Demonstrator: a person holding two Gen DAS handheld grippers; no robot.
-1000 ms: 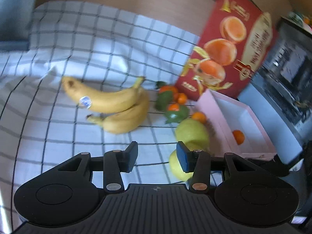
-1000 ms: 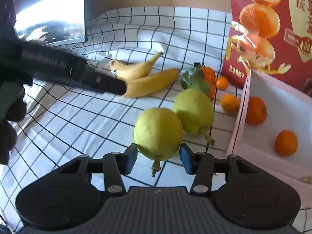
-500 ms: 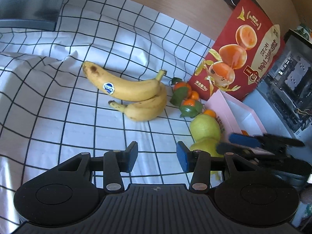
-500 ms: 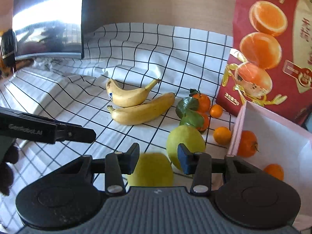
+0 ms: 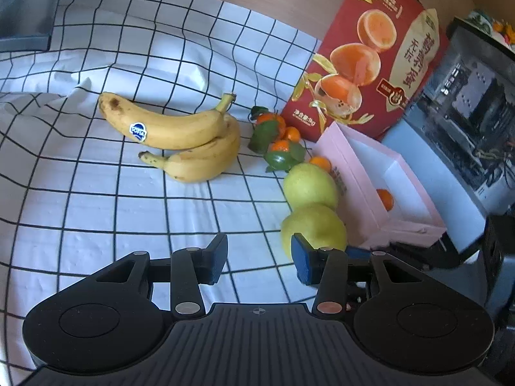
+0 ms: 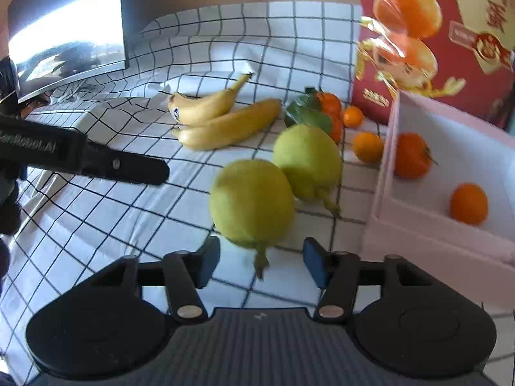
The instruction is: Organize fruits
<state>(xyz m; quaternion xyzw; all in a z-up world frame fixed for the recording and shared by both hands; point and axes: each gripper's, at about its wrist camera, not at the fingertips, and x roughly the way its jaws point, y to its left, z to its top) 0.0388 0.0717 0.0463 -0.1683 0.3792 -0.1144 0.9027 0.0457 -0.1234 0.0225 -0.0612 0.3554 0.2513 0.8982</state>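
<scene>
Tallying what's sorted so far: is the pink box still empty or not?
Not empty. The pink box holds two oranges on its white floor; much of it is bare.

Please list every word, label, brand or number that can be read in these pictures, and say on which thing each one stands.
"enRobot.AI": white print on the black left gripper, cut off at the picture's edge.
"1kg": small white print low on the red cardboard orange box; the large Chinese characters there I cannot read surely.
Blue oval sticker on the upper yellow banana: brand too small to read.
Pink open tray, side print: blurred.
</scene>
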